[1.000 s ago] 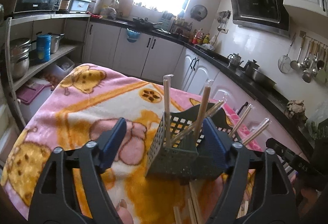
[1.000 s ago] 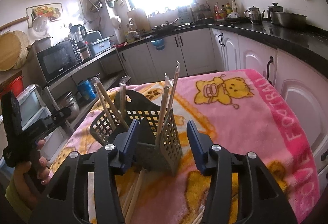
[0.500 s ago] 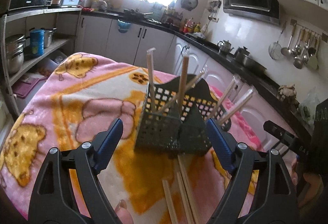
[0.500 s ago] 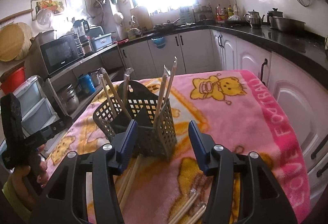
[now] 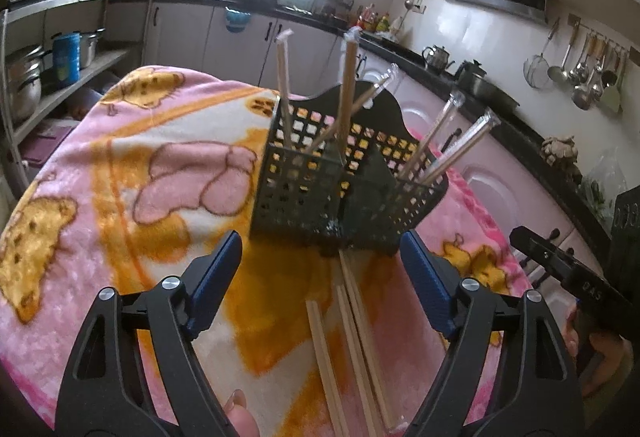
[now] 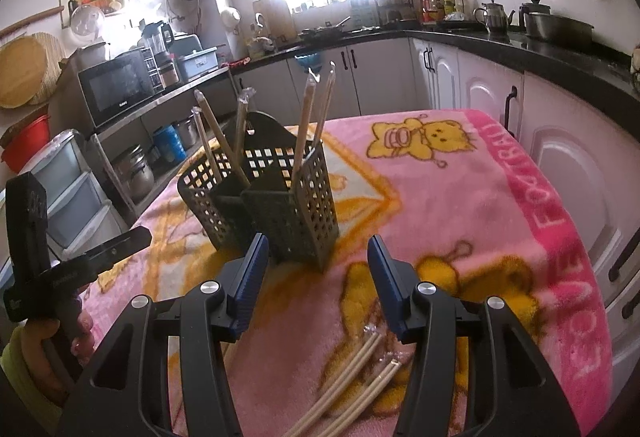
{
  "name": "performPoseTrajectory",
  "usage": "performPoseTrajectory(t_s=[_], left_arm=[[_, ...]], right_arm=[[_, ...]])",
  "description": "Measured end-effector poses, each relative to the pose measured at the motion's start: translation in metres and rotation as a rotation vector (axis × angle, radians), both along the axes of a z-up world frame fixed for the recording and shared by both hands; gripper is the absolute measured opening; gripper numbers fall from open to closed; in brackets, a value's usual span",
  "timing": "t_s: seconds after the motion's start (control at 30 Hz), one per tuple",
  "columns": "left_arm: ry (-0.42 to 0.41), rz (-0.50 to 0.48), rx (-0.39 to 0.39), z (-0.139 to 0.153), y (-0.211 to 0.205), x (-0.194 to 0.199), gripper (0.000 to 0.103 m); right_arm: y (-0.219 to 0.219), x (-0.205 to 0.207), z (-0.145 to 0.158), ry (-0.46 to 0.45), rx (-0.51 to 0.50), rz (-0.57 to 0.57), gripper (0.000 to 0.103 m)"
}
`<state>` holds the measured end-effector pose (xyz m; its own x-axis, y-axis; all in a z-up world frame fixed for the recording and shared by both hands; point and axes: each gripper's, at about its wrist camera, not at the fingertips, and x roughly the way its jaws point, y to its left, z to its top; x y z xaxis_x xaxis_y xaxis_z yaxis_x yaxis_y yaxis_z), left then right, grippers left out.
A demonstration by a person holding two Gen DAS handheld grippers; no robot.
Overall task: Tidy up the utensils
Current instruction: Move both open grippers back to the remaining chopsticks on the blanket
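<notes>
I am hovering both hand-held grippers, left and right, open and empty before the caddy, risking tipping it while reaching for chopsticks lying in front.

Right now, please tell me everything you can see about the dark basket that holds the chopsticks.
The basket is dark grey-green, plastic by its look, with walls pierced by square holes and a taller curved back. It has several compartments and stands upright on the pink blanket. Wrapped chopsticks lean inside it, ends up. More chopsticks lie on the blanket in front of it. Neither gripper touches it.
</notes>
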<state>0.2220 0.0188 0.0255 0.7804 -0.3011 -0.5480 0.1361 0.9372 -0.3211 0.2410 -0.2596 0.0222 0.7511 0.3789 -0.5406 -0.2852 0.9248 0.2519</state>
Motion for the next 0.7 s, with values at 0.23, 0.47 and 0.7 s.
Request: performPoseTrajectory(t_s=[0.23,0.47,0.7], left_arm=[[0.067,-0.051,0.001,-0.016,-0.014,-0.001,0.050],[0.184,-0.121,-0.033,-0.037,-0.028,0.000,0.026],[0.252,-0.165,-0.002,-0.053,-0.046,-0.001,0.024]], right_arm=[[-0.003,-0.006,-0.009,0.020,-0.009,0.009,0.050],[-0.006,-0.009,-0.021,0.051,-0.025,0.019,0.050],[-0.004,-0.009,-0.035,0.094,-0.036,0.041,0.044]])
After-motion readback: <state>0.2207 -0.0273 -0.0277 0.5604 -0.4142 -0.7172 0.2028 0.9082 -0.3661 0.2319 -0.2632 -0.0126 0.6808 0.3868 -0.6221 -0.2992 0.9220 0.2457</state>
